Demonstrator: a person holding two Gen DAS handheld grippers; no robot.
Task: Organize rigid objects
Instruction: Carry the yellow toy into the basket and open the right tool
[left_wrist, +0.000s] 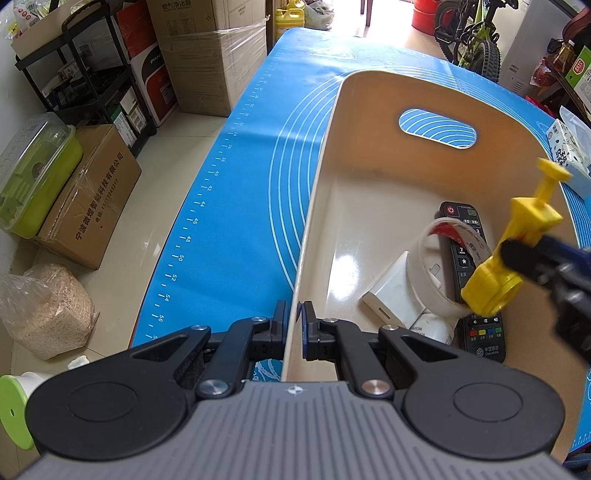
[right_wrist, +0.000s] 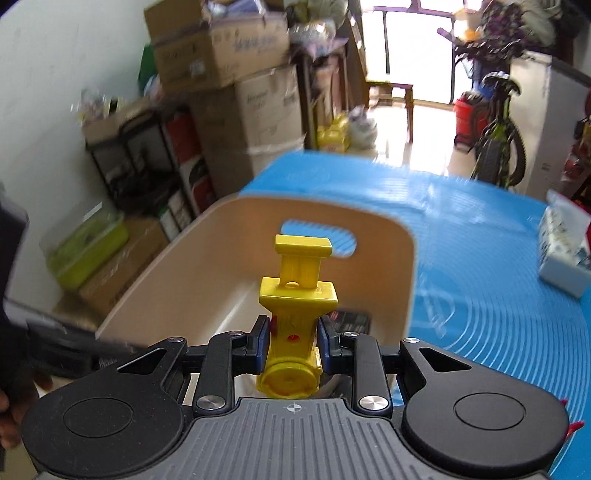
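The left gripper is nearly closed, its two fingers pinching the near wall of the cream bin, one finger outside, one inside. The bin sits on a blue mat.

The right gripper is clamped on a yellow clamp, the pads pressed against both sides of its body. The clamp's round base sits back between the fingers toward the gripper body and its T-shaped head sticks out past the fingertips. From the left wrist camera the clamp hangs tilted above the bin's open top, over the things lying inside.

In the bin, ahead of and right of the left fingers, lie a black remote, a tape roll and a white box, all touching or overlapping.
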